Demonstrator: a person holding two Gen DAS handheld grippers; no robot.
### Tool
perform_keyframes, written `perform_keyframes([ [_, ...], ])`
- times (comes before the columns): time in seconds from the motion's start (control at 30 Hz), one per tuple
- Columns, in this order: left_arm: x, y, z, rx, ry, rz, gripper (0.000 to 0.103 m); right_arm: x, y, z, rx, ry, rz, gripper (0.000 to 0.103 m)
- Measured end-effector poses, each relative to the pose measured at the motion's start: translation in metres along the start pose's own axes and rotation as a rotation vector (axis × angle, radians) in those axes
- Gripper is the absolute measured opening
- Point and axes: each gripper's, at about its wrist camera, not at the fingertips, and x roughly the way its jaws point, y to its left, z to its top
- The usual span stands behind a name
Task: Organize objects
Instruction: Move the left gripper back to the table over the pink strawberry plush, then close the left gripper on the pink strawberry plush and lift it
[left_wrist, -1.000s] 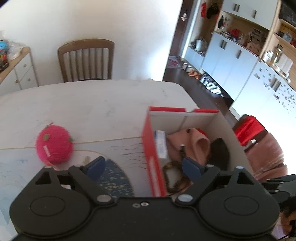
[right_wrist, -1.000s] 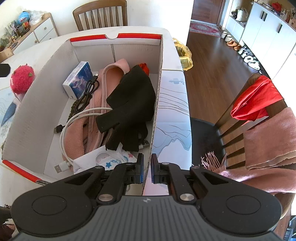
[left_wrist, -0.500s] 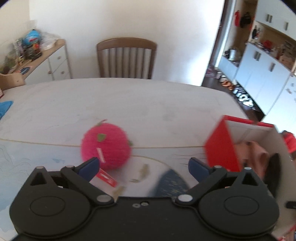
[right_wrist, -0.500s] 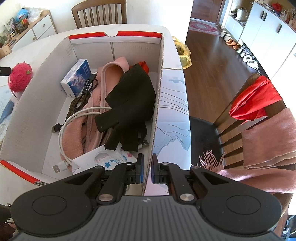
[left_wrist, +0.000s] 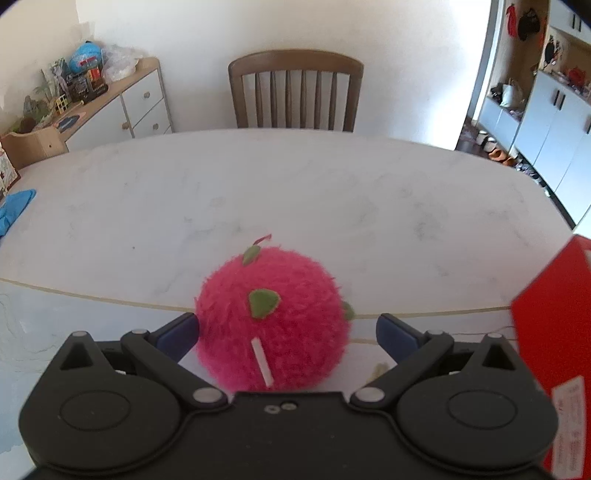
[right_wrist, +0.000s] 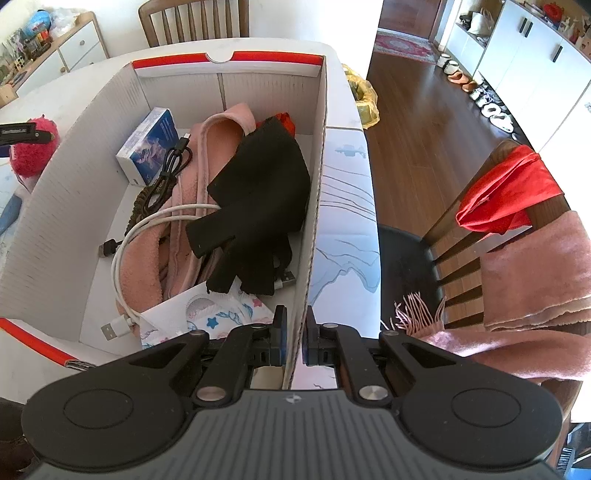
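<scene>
Nearest to me, my left claw (left_wrist: 288, 334) is spread wide, its two blue-padded fingers (left_wrist: 177, 334) standing on either side of a fuzzy pink plush ball (left_wrist: 273, 325) with green felt spots and a white tag. The left pad sits just beside the fur, perhaps brushing it; the right pad is clearly apart from it. The ball rests on the counter (left_wrist: 295, 192), on a pale printed mat near my edge.

My right claw (right_wrist: 293, 334) is closed on the near right wall of the open cardboard box (right_wrist: 314, 206), one pad inside and one outside, pinching the wall and steadying it. The box, red outside and white within, stands to the right of the ball; its red corner shows at the right edge of the left view. Inside lie a black glove (right_wrist: 258, 199), pink fabric (right_wrist: 221, 133), a white cable (right_wrist: 147, 229), a black cable (right_wrist: 170, 166), a small blue-and-white carton (right_wrist: 147, 151) and a patterned paper packet (right_wrist: 207, 314).

Farther off, the bare counter runs to a wooden chair (left_wrist: 295, 92) and a sideboard against the wall.

I judge this to be the pickup step for the plush ball. The next move calls for closing the left claw around the ball's middle, gently since it is soft, then lifting it over the box wall and letting go inside.
</scene>
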Motion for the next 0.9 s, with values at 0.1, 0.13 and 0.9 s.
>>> perform_keyframes([
  [0.1,0.010,0.002,-0.001,-0.001,0.006,0.020,0.102,0.001,0.000,-0.001,0.000,0.007,-0.002,0.007],
  [0.13,0.013,0.002,-0.002,0.004,0.009,0.031,0.101,0.002,0.000,-0.001,0.002,0.009,-0.002,0.007],
  [0.9,-0.012,0.002,-0.011,0.051,-0.017,0.038,0.082,-0.002,0.000,0.002,0.003,-0.012,-0.025,0.007],
])
